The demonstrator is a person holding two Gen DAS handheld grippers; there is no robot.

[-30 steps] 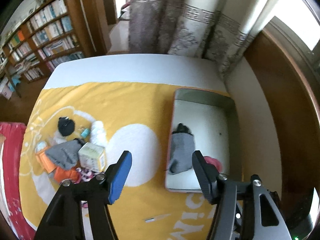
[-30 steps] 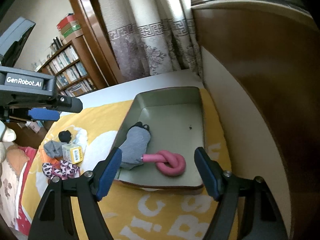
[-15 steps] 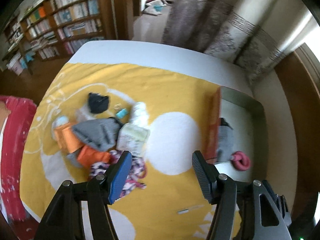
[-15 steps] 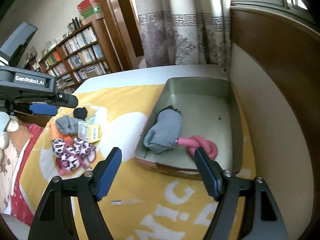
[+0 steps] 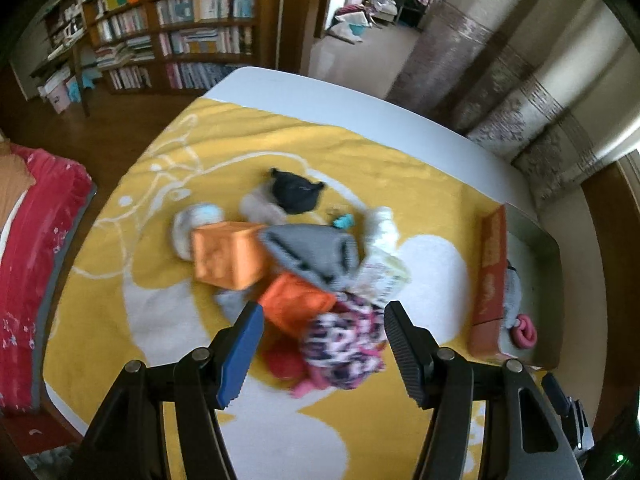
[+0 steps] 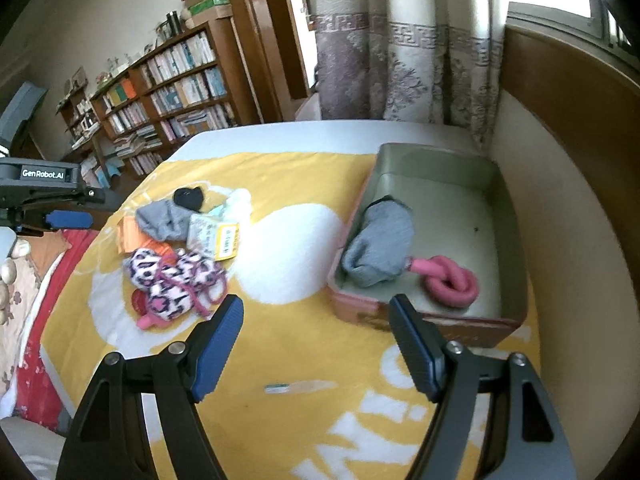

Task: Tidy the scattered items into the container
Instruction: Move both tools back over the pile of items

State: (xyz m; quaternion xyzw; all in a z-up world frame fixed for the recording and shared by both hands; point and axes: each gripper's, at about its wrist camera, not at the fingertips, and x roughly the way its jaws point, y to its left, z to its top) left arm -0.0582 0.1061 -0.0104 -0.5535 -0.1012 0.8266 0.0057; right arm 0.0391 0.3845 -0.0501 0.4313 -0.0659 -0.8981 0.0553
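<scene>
A heap of scattered items lies on the yellow blanket [image 5: 360, 168]: a pink leopard-print cloth [image 5: 340, 340] [image 6: 172, 280], orange blocks [image 5: 228, 252], a grey sock [image 5: 316, 248] [image 6: 164, 220], a small carton [image 6: 216, 236], a black cloth [image 5: 296, 194]. My left gripper [image 5: 320, 354] hangs open just above the leopard cloth, holding nothing. The container [image 6: 444, 164], a shallow box at the right, holds a grey sock [image 6: 380, 240] and a knotted pink rope [image 6: 448, 278]. My right gripper [image 6: 316, 350] stands open and empty over the blanket before the container's near left corner.
A thin pen-like stick [image 6: 298, 388] lies on the blanket near my right gripper. A red quilt [image 5: 36, 264] borders the bed's left side. Bookshelves [image 6: 176, 88] and curtains [image 6: 400, 60] stand behind; a wooden wall panel [image 6: 580, 120] runs along the right.
My left gripper swung left from over the container to above the heap of items and rolled. The right gripper drifted left, away from the container. Both jaws kept their width.
</scene>
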